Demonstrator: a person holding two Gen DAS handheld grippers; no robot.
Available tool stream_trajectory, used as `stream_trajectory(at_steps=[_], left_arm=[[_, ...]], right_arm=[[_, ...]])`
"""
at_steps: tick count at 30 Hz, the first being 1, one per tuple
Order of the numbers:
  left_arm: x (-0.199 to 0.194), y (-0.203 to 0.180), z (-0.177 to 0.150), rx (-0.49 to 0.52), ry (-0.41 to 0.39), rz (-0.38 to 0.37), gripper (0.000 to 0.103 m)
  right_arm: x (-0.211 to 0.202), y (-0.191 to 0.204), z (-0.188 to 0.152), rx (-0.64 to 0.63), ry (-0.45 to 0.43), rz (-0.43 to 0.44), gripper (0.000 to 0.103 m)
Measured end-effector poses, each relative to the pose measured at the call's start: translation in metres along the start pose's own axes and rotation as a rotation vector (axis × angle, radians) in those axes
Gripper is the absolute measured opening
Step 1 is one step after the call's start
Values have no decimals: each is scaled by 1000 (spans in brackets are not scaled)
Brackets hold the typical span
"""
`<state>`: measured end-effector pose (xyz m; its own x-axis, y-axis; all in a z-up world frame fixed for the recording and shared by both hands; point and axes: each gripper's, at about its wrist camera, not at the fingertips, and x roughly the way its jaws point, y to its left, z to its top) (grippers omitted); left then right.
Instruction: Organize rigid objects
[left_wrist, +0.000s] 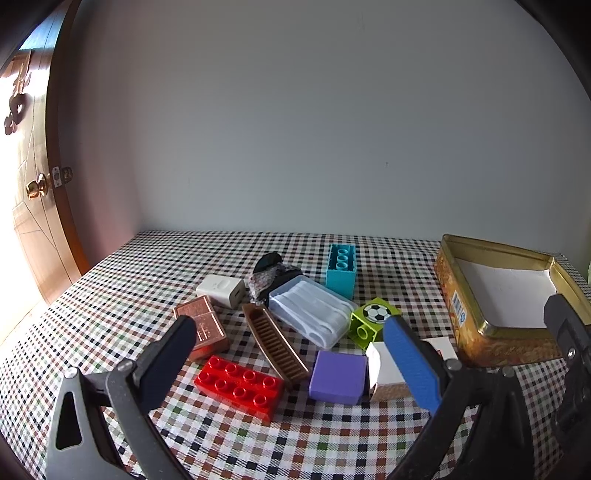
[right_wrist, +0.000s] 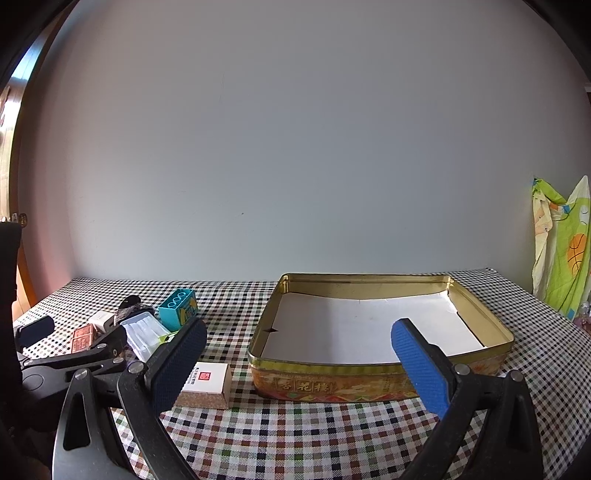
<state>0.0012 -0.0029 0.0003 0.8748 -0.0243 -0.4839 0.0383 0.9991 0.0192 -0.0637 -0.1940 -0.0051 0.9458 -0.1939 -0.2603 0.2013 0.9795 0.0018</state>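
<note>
In the left wrist view a pile lies on the checked cloth: a red brick (left_wrist: 240, 384), a purple block (left_wrist: 338, 376), a white-topped small box (left_wrist: 384, 373), a brown comb (left_wrist: 275, 345), a clear plastic case (left_wrist: 312, 315), a green football brick (left_wrist: 373, 321), a teal brick (left_wrist: 340, 269), a white charger (left_wrist: 221, 290) and a copper box (left_wrist: 203, 328). My left gripper (left_wrist: 295, 362) is open above them, empty. My right gripper (right_wrist: 295, 354) is open and empty in front of the gold tin (right_wrist: 369, 384), which is lined with white paper.
The tin also shows at the right of the left wrist view (left_wrist: 480, 343). The white-topped small box (right_wrist: 207, 384) lies left of the tin. A wall runs behind the table. A door (left_wrist: 33, 206) stands at the left. A coloured cloth (right_wrist: 561, 251) hangs at the far right.
</note>
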Motion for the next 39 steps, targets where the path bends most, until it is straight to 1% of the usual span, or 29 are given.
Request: stream_trajectory(at_steps=[4,7,8,11,12,13,14,16,17,18,20,23,26,30,32,37,39], left_arm=[[2,6,-3,1,37,21,103],[4,21,-7,-11,88,44,103],[4,27,-9,-16,101,52,103],[1,48,-15,-40,127,79,102],[-1,54,-17,-47,131,85,102],[-2,60,-18,-50,136,91,102],[-2,65,-20,-49,143,97,102],[-1,73,-23,-40,165,123,102],[-1,76,-25,-37,171,134,102],[0,79,-26,-40,177,139,102],[-2,89,-28,-56,181,140,102],[-1,92,-29,-49,186,149,102],[-2,94,-29,-46,190,126,102],[0,94,-29,-36,212,98,102],[2,93,-29,-32,220,86,102],[11,87,-26,-7,225,61,103],[14,83,-25,4,229,56,103]], right_arm=[[1,1,0,2,17,15,102],[3,0,-2,14,57,53,101],[3,0,-3,18,73,72,99],[7,5,-7,19,141,136,90],[11,8,-9,20,183,165,89],[12,9,-10,21,194,171,89],[15,11,-12,25,223,189,89],[25,15,-19,55,317,241,89],[27,15,-21,62,332,249,89],[30,18,-25,82,370,274,89],[36,27,-29,83,416,301,89],[46,38,-29,54,449,304,89],[58,48,-29,34,488,288,89],[78,69,-34,-1,565,292,89],[89,74,-36,-16,605,255,89],[102,77,-33,-11,606,226,89],[106,81,-32,-29,610,215,89]])
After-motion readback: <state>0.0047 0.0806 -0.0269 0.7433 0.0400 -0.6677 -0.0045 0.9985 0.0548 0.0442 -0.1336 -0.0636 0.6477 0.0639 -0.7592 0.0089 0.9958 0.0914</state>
